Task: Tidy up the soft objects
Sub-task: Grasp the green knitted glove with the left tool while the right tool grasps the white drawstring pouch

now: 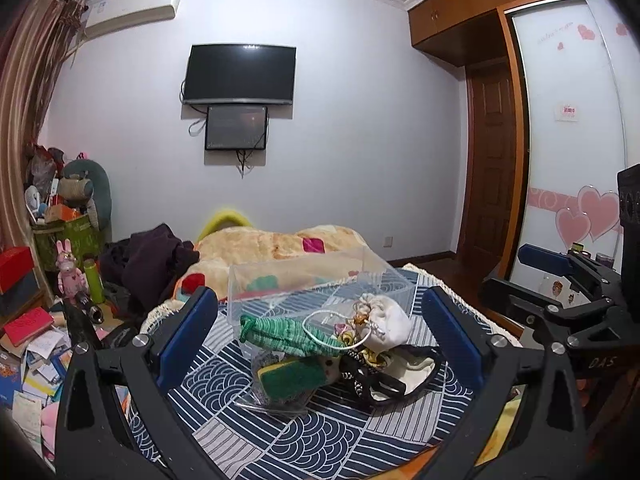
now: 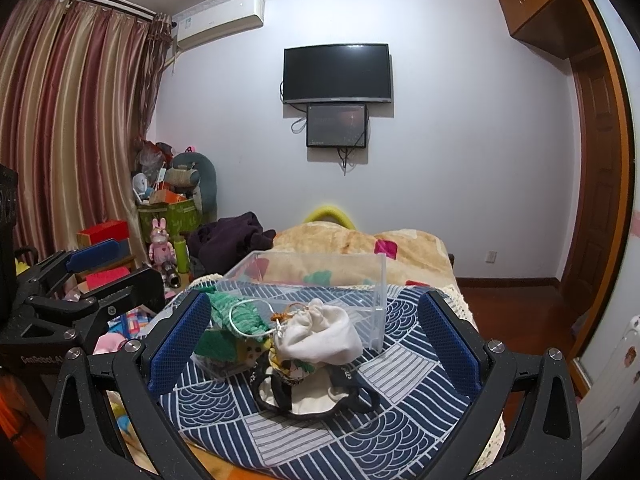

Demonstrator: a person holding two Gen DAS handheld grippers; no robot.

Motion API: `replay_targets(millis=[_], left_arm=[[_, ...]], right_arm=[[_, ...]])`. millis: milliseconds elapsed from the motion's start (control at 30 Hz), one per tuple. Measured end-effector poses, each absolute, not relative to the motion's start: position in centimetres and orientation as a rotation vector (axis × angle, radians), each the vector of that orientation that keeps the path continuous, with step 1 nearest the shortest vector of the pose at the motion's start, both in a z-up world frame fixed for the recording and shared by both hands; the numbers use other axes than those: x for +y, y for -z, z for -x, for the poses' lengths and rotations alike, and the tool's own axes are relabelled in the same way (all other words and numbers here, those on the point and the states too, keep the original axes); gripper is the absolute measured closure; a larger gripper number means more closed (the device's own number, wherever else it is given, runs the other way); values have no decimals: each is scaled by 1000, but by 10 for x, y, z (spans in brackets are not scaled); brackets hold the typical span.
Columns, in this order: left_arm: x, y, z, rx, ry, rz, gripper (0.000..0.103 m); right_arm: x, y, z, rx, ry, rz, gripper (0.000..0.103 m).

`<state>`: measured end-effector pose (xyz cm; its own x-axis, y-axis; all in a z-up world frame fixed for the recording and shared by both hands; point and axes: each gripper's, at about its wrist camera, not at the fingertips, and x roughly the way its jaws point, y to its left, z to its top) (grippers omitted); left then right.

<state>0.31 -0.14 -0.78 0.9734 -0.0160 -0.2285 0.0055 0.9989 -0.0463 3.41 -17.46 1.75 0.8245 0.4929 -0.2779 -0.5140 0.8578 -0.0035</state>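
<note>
A pile of soft things lies on the blue patterned cloth [image 1: 320,436] on the bed. It holds a white drawstring pouch [image 1: 390,318] [image 2: 320,334], a green knitted piece [image 1: 280,334] [image 2: 236,312], a green and yellow sponge [image 1: 292,378] in clear wrap, and a black-edged cream pouch [image 1: 404,380] [image 2: 316,398]. A clear plastic box [image 1: 316,284] [image 2: 320,280] stands just behind the pile. My left gripper [image 1: 320,340] is open and empty around the pile. My right gripper [image 2: 316,340] is open and empty, also facing the pile.
A beige patterned blanket [image 2: 360,244] and dark clothes [image 1: 152,264] lie further back on the bed. Clutter, boxes and a pink rabbit toy [image 2: 162,244] fill the floor at the left. A wardrobe [image 1: 568,120] and door stand at the right.
</note>
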Motion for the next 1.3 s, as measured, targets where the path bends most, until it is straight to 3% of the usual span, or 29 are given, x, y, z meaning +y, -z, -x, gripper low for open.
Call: replay_targets(millis=[700, 767, 900, 1033, 1167, 1267, 1300], left_arm=[[32, 64, -94, 447, -5, 114, 1], [32, 67, -103, 460, -6, 118, 2], [32, 78, -116, 503, 14, 131, 19], [33, 86, -117, 518, 39, 161, 31], [34, 87, -117, 529, 66, 174, 51], [34, 87, -116, 544, 106, 181, 72], [34, 88, -115, 544, 108, 179, 74]], right_arm=[[-148, 45, -116, 518, -593, 60, 0], [-143, 49, -121, 534, -598, 61, 4], [-139, 61, -135, 600, -627, 37, 16], [-139, 68, -135, 636, -661, 9, 37], [-141, 68, -130, 638, -673, 6, 55], [-140, 66, -130, 644, -693, 6, 71], [-140, 66, -131, 645, -694, 7, 73]])
